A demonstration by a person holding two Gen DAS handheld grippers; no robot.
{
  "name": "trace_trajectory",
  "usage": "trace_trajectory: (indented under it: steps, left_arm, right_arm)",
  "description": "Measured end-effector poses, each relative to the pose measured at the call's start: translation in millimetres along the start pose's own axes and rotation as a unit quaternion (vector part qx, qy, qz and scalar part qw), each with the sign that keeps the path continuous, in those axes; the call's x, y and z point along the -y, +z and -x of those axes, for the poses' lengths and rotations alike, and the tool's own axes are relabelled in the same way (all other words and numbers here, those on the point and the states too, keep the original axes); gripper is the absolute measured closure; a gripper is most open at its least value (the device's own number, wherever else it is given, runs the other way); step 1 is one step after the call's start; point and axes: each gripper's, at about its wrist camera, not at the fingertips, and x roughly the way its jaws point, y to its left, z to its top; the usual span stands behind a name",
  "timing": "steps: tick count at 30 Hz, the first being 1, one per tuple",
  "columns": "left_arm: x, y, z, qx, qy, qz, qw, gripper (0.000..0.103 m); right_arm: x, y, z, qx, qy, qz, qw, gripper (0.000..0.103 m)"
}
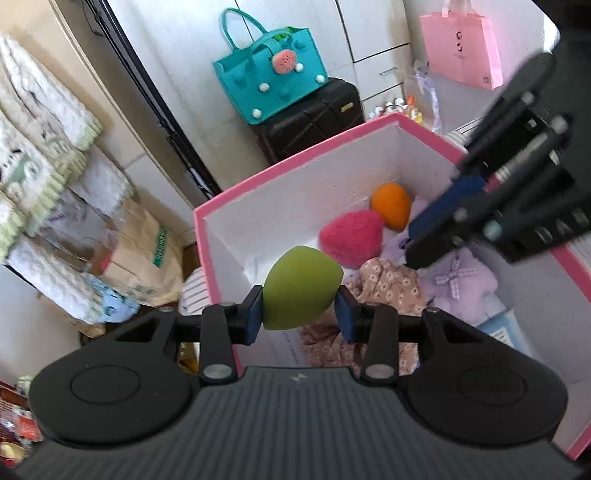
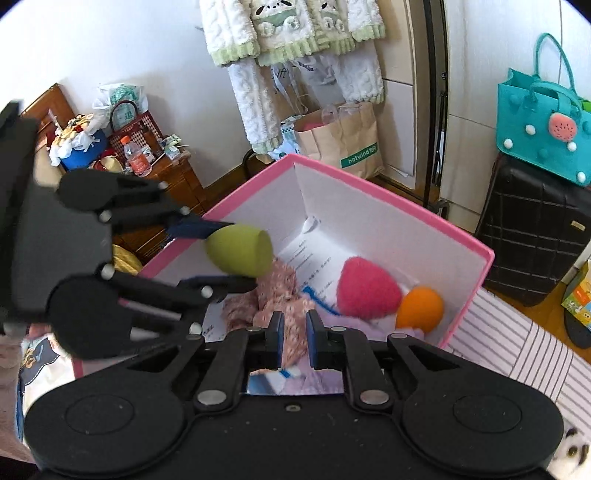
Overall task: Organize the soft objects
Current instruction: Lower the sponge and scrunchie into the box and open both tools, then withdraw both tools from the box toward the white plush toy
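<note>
One green egg-shaped sponge (image 1: 301, 288) sits pinched between the blue pads of the left tongs (image 1: 300, 314), held in the air just over the near wall of a pink-rimmed white box (image 1: 295, 162). In the right wrist view the same sponge (image 2: 240, 255) shows its flat cut end turned toward the box's inside, with one pad above it and one below.

Inside the box, a fuzzy pink puff (image 1: 351, 238) lies toward the far corner, touching an orange sponge (image 1: 391, 206) that rests just beside it against the wall. Near them lie a crumpled floral cloth (image 1: 384, 288), directly beneath the held sponge, and a pale lilac fabric with a gingham bow (image 1: 458, 280). Some printed paper (image 2: 306, 258) covers part of the box floor.

The right tongs (image 2: 295, 332) hang over the box with their pads drawn nearly together and nothing between them; the floral cloth shows through the narrow gap. From the left wrist view they (image 1: 417, 236) reach in from the right, tips down near the lilac fabric.

Around the box, a teal felt bag (image 1: 269, 81) stands on a black suitcase (image 1: 314, 118), a pink paper bag (image 1: 461, 48) hangs on the wall, and a brown paper bag (image 2: 340, 144) stands beneath fluffy white-and-green garments (image 2: 295, 33). A striped cloth (image 2: 517, 354) lies beside the box.
</note>
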Motion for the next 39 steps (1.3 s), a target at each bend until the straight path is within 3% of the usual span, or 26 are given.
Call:
trace_trajectory:
  steps: [3,7,8,10,15,25,29,33,39]
  left_arm:
    - [-8.7,2.5,1.1,0.007,-0.015,0.019,0.9997,0.060]
    - [-13.1,9.6,-2.3,0.008,0.000,0.044,0.9990,0.059]
    - [-13.0,10.7,-3.3,0.008,0.001,0.046,0.9989,0.057]
    - [-11.2,11.9,-3.0,0.008,0.000,0.049,0.9987,0.045]
    - [-6.1,10.2,11.3,0.013,0.005,0.061,0.9981,0.044]
    - [16.1,0.2,71.9,0.017,0.008,0.063,0.9978,0.039]
    - [30.1,-4.2,101.6,0.024,0.010,0.057,0.9980,0.036]
    - [43.4,-12.5,132.1,0.036,0.017,0.057,0.9976,0.023]
    - [56.0,-21.5,164.9,0.038,0.009,0.066,0.9971,0.020]
  right_arm:
    - [-2.4,-6.1,5.2,0.001,-0.001,0.007,1.000,0.086]
    - [-4.7,-12.0,12.9,0.012,0.002,0.007,1.000,0.086]
    - [-6.2,-15.3,15.8,0.016,0.003,0.006,1.000,0.086]
    - [-7.2,-20.7,20.5,0.021,0.003,0.006,1.000,0.086]
    - [-11.3,-33.6,37.5,0.031,0.000,0.009,0.999,0.086]
    - [-35.2,-53.7,81.6,0.069,-0.010,0.032,0.997,0.077]
    - [-48.3,-65.3,104.3,0.086,-0.016,0.044,0.995,0.066]
    - [-63.4,-84.1,132.7,0.107,-0.018,0.071,0.992,0.066]
    - [-77.5,-111.3,168.6,0.129,-0.029,0.082,0.988,0.065]
